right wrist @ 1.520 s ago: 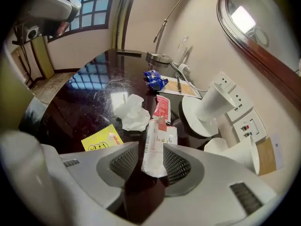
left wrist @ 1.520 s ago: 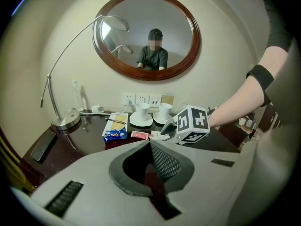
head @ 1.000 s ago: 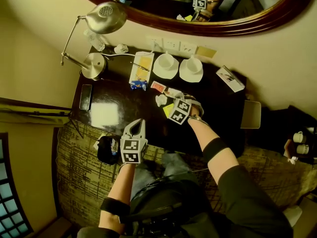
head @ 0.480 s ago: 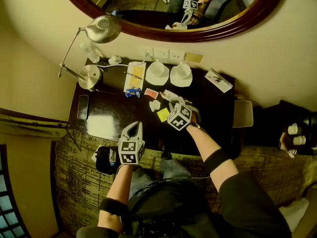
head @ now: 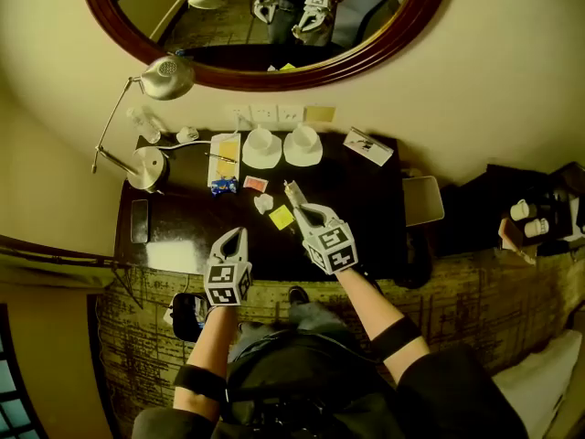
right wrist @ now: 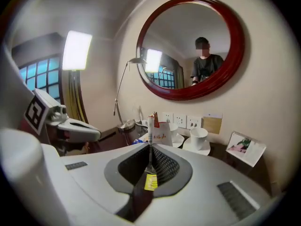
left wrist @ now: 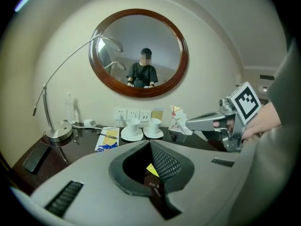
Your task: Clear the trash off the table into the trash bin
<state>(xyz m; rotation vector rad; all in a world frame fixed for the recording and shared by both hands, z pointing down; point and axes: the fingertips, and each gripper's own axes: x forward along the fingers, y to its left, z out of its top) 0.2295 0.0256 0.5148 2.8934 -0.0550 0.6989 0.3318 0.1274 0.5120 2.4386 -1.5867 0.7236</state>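
My right gripper (head: pixel 294 196) is raised above the dark table (head: pixel 366 218), shut on a thin white and red wrapper (right wrist: pixel 153 126) that stands on edge between its jaws; the wrapper (left wrist: pixel 178 118) also shows in the left gripper view. My left gripper (head: pixel 230 236) hovers at the table's near edge, shut with nothing in it. On the table lie a yellow note (head: pixel 281 217), a crumpled white paper (head: pixel 263 203), a red packet (head: pixel 256 183) and a blue wrapper (head: pixel 222 187). The dark trash bin (head: pixel 187 311) stands on the floor, left of my left arm.
Two cups on saucers (head: pixel 261 147) (head: pixel 302 144), a booklet with a pen (head: pixel 225 150) and a card (head: pixel 367 144) line the back by the wall sockets. A desk lamp (head: pixel 146 167), a bottle (head: pixel 142 123) and a phone (head: pixel 139 219) stand at the left. A round mirror (head: pixel 265 26) hangs above.
My right gripper has risen off the table with the wrapper in its jaws and rolled over. The left gripper has lifted a little.
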